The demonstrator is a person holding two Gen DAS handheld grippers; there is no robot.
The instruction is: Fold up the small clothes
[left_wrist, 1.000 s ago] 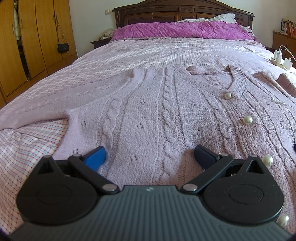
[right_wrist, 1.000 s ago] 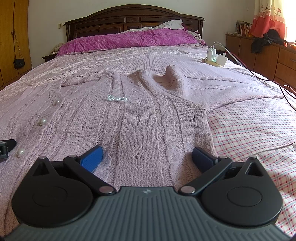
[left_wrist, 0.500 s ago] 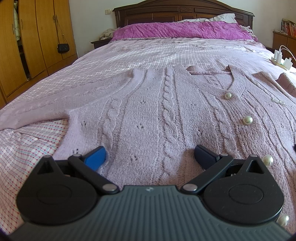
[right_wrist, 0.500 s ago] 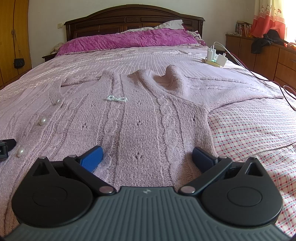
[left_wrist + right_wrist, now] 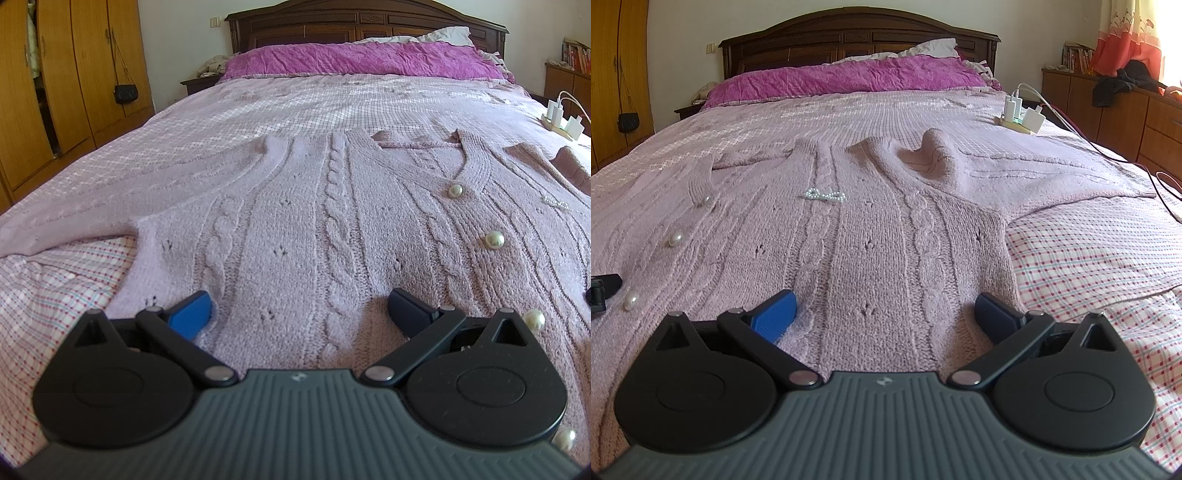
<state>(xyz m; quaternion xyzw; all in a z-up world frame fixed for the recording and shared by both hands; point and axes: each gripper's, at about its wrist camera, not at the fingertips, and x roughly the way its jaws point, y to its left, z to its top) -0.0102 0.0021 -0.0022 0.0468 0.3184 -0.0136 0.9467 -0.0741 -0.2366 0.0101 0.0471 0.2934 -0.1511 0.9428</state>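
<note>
A pale pink cable-knit cardigan [image 5: 332, 229] with pearl buttons [image 5: 494, 240] lies spread flat, front up, on the checked bed [image 5: 1089, 258]. The left gripper [image 5: 299, 310] rests low at its hem with fingers [image 5: 190, 314] wide apart, gripping nothing. The right gripper [image 5: 884, 308] sits likewise at the hem near the cardigan's side edge, fingers [image 5: 995, 317] spread, empty.

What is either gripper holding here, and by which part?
Nothing. The left gripper and right gripper are both open, fingers spread over the hem end of the cardigan, which lies flat on the bed.
</note>
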